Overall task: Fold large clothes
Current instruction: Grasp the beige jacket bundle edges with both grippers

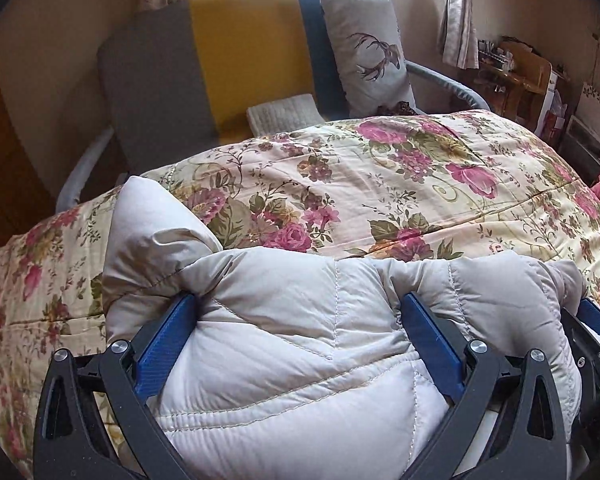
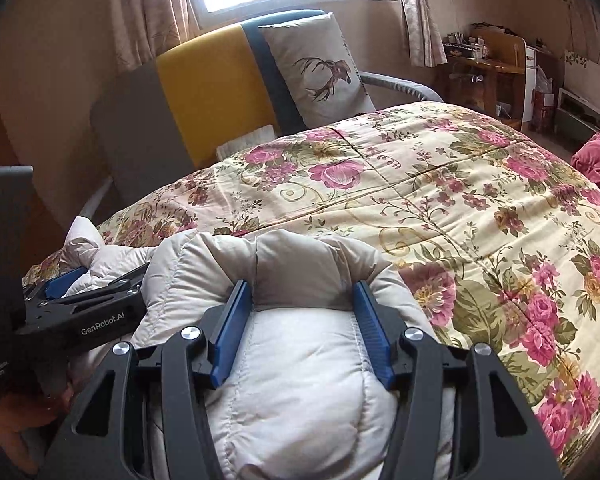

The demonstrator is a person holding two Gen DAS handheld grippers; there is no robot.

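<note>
Both grippers, left gripper (image 1: 300, 316) and right gripper (image 2: 300, 292), clamp the quilted down jacket (image 2: 300, 380) side by side at the floral bedspread's (image 2: 460, 184) near edge, bunching it to fold

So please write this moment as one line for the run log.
stage: folding | left gripper: shut on padded jacket | right gripper: shut on padded jacket | surface: floral quilt

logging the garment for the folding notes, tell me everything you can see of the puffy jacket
The puffy jacket is cream-white, quilted with stitched seams, in a smooth, slightly shiny padded fabric. It is bunched into a thick bundle at the near edge of the bed, on the floral quilt. The left gripper and the right gripper each have jaws pressed into a fat fold of it, side by side. One puffed corner sticks up at the left. No zip or hood shows.
</note>
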